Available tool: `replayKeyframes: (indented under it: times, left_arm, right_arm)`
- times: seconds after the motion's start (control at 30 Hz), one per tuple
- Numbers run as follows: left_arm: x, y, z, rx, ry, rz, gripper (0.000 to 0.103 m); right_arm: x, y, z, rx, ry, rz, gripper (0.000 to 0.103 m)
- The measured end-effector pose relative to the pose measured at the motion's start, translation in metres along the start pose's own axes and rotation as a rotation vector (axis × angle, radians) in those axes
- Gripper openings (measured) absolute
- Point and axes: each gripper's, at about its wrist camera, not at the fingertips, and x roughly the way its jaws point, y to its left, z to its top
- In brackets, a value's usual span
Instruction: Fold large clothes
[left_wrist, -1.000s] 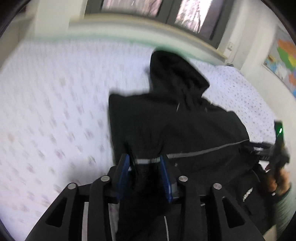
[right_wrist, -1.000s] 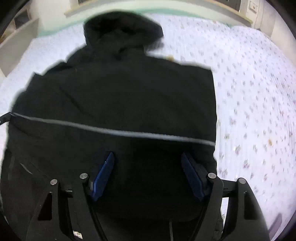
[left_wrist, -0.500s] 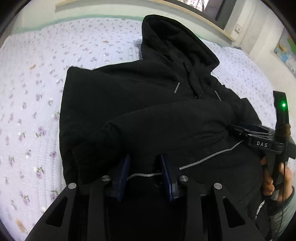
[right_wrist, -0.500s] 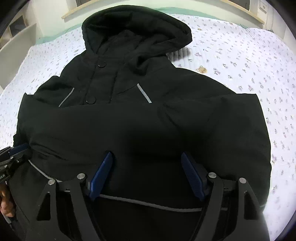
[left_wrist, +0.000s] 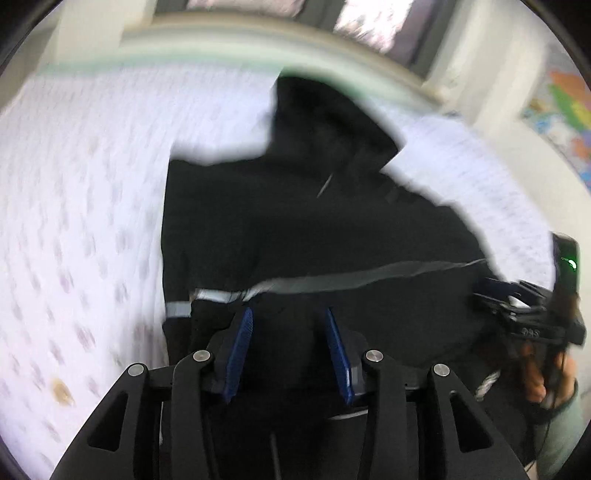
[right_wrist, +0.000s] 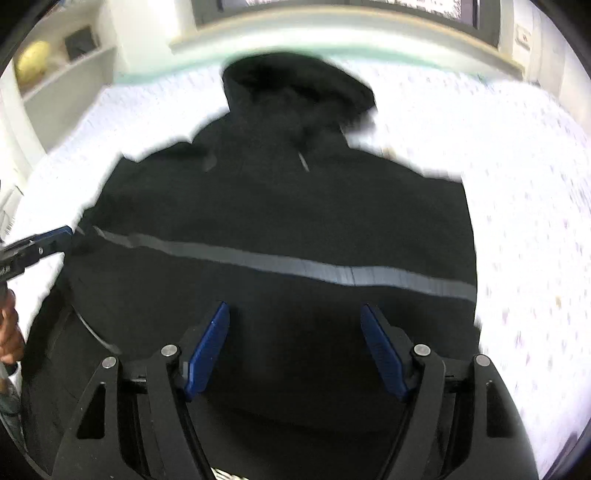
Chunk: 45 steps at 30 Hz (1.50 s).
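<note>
A black hooded jacket (left_wrist: 295, 229) with a grey reflective stripe (right_wrist: 280, 264) lies on the bed, hood pointing away; it also shows in the right wrist view (right_wrist: 280, 206). Both views are motion-blurred. My left gripper (left_wrist: 288, 314) sits over the jacket's lower left part, jaws partly apart with black fabric between the blue pads. My right gripper (right_wrist: 295, 317) hovers over the jacket's lower middle with jaws wide apart. The right gripper also shows at the right edge of the left wrist view (left_wrist: 517, 306), and the left gripper at the left edge of the right wrist view (right_wrist: 40, 247).
The bed has a white floral sheet (left_wrist: 74, 221) around the jacket on both sides (right_wrist: 524, 221). A pale green headboard ledge (right_wrist: 332, 40) and windows lie beyond. Shelves (right_wrist: 62, 74) stand at the far left, a colourful map (left_wrist: 561, 110) on the right wall.
Both grippers have pulled back and up from the jacket; the views tilted up toward the wall. The folded lower part with the stripe now lies across the jacket's middle. The left jaws look a little wider.
</note>
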Motion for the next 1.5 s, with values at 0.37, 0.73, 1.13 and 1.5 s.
replayKeyframes:
  times: [0.37, 0.73, 1.13, 1.5]
  left_arm:
    - [0.027, 0.006, -0.020, 0.011, -0.126, -0.007, 0.042]
    - [0.001, -0.009, -0.028, 0.062, -0.120, 0.040, 0.042]
    - [-0.254, -0.102, 0.209, 0.215, -0.299, -0.002, 0.043]
    - [-0.191, -0.113, 0.303, 0.278, -0.321, 0.113, 0.064]
  right_arm:
    - [0.008, -0.004, -0.029, 0.001, -0.206, 0.023, 0.078]
    - [-0.005, -0.002, -0.034, 0.029, -0.180, -0.019, 0.079]
    - [-0.233, -0.038, 0.198, 0.086, -0.315, 0.121, 0.079]
    - [-0.200, -0.082, 0.292, 0.185, -0.315, 0.092, 0.083]
